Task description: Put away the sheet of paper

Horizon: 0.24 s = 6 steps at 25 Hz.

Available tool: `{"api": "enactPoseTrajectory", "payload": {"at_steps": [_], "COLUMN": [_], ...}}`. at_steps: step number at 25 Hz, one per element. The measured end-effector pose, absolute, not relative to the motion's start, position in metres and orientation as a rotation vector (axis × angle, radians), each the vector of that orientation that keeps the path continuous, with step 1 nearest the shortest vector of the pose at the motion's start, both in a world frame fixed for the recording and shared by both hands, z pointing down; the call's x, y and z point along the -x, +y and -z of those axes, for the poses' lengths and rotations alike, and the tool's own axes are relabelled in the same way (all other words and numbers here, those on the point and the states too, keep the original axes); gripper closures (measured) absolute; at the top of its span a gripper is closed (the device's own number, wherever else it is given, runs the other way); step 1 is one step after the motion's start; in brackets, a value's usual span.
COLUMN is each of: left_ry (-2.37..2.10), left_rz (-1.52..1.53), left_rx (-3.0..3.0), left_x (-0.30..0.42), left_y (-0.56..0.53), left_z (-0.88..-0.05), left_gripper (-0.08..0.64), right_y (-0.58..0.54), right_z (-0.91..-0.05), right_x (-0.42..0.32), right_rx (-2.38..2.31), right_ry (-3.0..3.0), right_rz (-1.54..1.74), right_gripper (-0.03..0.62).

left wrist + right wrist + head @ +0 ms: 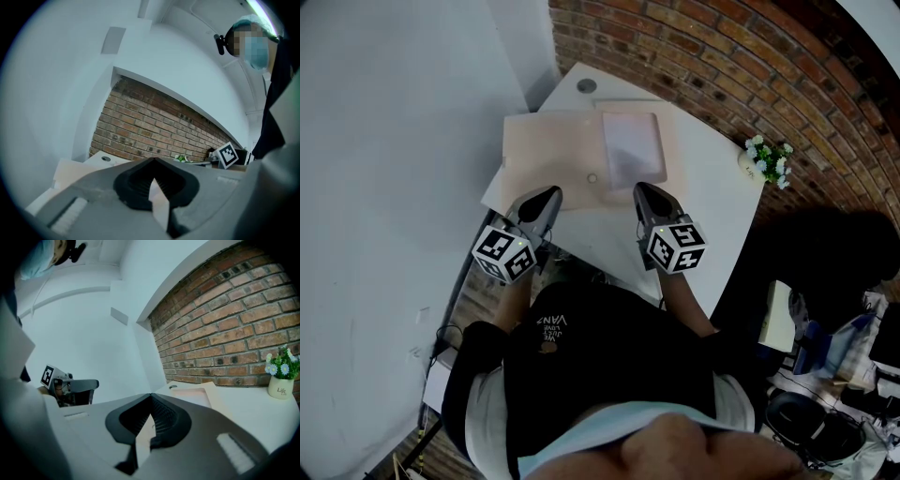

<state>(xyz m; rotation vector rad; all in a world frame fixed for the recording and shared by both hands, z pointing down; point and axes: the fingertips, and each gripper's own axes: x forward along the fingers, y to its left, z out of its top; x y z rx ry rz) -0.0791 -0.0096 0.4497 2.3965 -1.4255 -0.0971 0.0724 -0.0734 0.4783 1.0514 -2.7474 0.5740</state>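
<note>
Nearest us is the person's black printed shirt (581, 347). Beyond it, the grey left gripper (551, 195) and right gripper (643, 189) hang at the near edge of the flat beige folder (548, 150), jaws pressed together on nothing, which we judge idle or poised. The pale rectangular sheet of paper (631, 145) lies on the folder's right half, atop or inside we cannot tell; right of the folder, 1 small white pot (748, 161) holds flowers (772, 155).
</note>
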Motion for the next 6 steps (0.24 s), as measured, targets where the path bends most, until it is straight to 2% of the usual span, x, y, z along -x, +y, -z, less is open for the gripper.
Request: {"api": "enactPoseTrajectory", "payload": {"at_steps": [6], "left_ry": [-1.411], "left_rz": [0.078], "left_rx": [-2.414], "left_x": [0.0818], "left_y": [-0.0069], "left_z": [-0.4485], "left_gripper": [0.560], "right_y": [-0.0723], "right_z": [-0.4778], "right_x": [-0.0673], "right_rx": [-1.058], "right_ry": [-2.747], "right_rz": [-0.564], "right_gripper": [0.595]}}
